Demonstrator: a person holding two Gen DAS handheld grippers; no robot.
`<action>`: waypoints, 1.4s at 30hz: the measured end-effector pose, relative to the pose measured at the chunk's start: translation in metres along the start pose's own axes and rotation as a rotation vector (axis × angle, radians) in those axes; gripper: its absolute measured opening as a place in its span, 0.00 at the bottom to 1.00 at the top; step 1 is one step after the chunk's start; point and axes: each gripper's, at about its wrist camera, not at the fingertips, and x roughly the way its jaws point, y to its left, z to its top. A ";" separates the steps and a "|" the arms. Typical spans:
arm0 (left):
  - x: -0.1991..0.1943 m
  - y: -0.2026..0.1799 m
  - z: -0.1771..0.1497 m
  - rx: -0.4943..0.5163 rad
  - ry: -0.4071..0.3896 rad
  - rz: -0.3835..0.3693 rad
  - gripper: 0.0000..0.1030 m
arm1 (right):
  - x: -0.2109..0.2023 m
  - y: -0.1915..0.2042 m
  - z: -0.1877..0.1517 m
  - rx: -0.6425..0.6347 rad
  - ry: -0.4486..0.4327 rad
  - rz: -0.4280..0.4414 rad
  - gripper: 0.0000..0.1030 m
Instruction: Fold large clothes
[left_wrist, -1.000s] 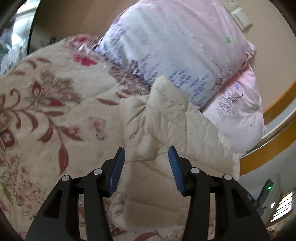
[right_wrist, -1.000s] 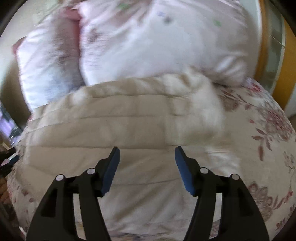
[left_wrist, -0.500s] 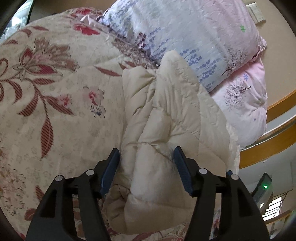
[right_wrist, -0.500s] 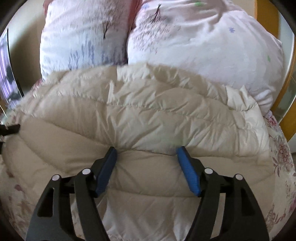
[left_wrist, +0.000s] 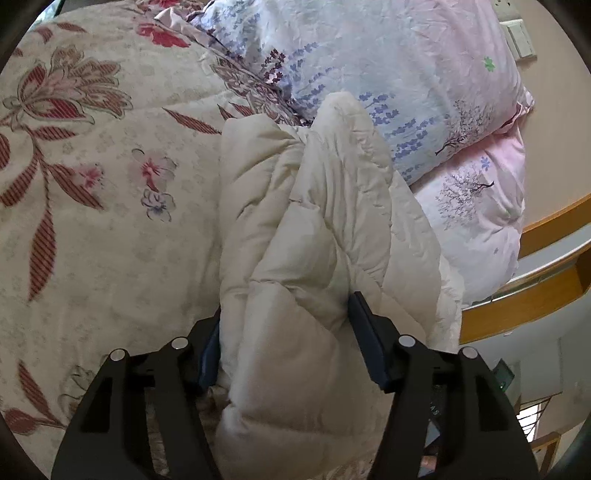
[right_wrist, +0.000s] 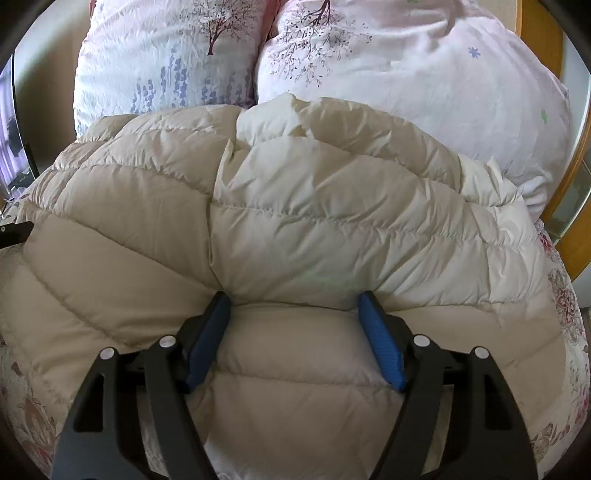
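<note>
The cream puffer jacket (right_wrist: 295, 229) lies bunched on the floral bed (left_wrist: 92, 221) against the pillows (right_wrist: 406, 81). Both the left gripper (left_wrist: 284, 332) and right gripper (right_wrist: 295, 325) have come down onto it, jaws just widened around thick folds, neither clenched yet; the next fold looks imminent

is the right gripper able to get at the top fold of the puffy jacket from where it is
Probably yes. The right gripper has its tips against the folded edge of the cream puffer jacket, its jaws having just been opening, and nothing lies between them and the fold. The pillows sit beyond it.
</note>
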 end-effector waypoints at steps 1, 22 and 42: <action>0.001 0.000 0.000 -0.005 0.001 -0.009 0.56 | 0.000 0.000 -0.001 0.001 0.000 0.002 0.71; -0.056 0.010 -0.023 0.022 -0.077 0.033 0.62 | -0.079 -0.203 -0.101 0.833 -0.040 0.220 0.75; -0.038 -0.002 -0.062 -0.138 -0.073 0.003 0.63 | -0.027 -0.222 -0.136 1.096 0.019 0.433 0.34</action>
